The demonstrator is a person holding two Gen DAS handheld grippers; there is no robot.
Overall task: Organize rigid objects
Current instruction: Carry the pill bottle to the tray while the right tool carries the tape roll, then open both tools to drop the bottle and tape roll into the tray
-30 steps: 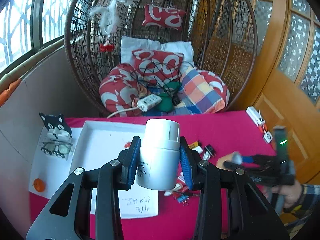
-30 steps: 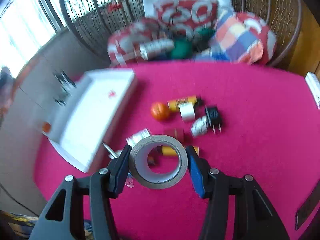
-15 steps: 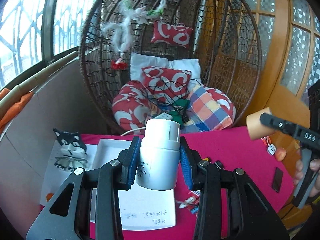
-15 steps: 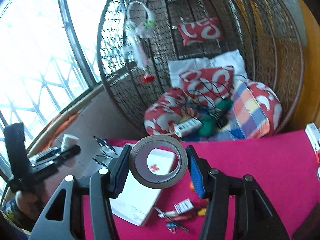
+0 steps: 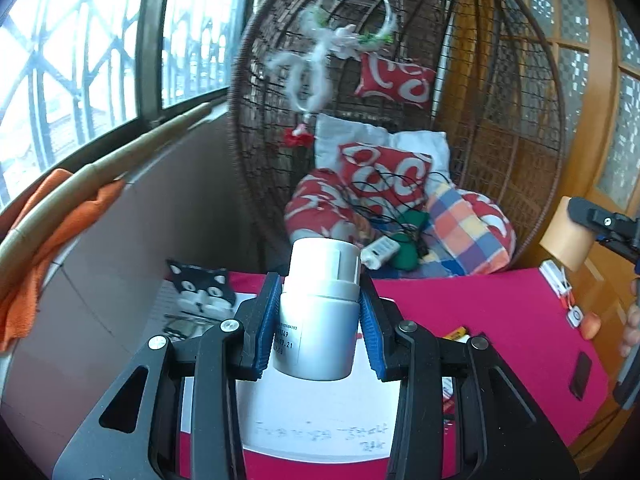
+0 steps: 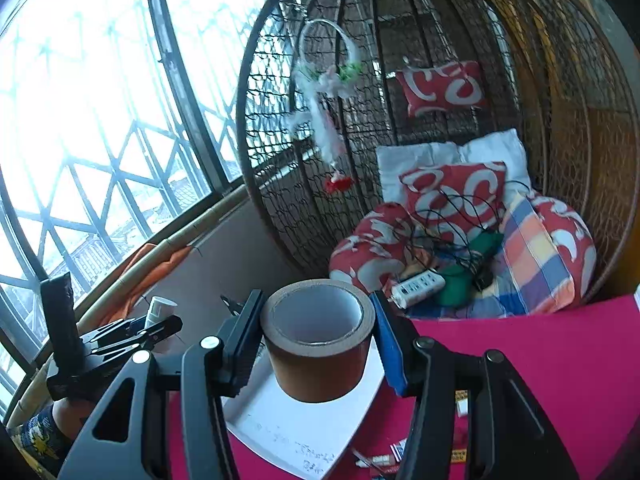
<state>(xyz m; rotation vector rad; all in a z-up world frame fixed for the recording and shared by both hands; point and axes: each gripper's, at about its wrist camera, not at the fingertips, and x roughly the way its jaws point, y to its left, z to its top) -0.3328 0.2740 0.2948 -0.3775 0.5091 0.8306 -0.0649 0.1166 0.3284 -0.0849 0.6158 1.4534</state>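
My left gripper (image 5: 320,320) is shut on a white plastic bottle (image 5: 320,308), held upright above the white tray (image 5: 320,420) on the red table. My right gripper (image 6: 316,336) is shut on a roll of brown tape (image 6: 318,340), held above the white tray (image 6: 304,428). The tape roll also shows at the right edge of the left wrist view (image 5: 566,240). The bottle in the left gripper shows at the left of the right wrist view (image 6: 160,312). Small items lie on the red cloth (image 5: 460,332) beside the tray.
A wicker hanging chair (image 5: 400,120) with red cushions and a power strip (image 5: 380,252) stands behind the table. A cat-shaped holder (image 5: 200,288) sits left of the tray. A black phone-like item (image 5: 581,370) lies at the table's right. Windows are to the left.
Both grippers rose and tilted up from the table, each keeping its object. The tape roll turned from facing the camera to lying flatter. The table items dropped low in view.
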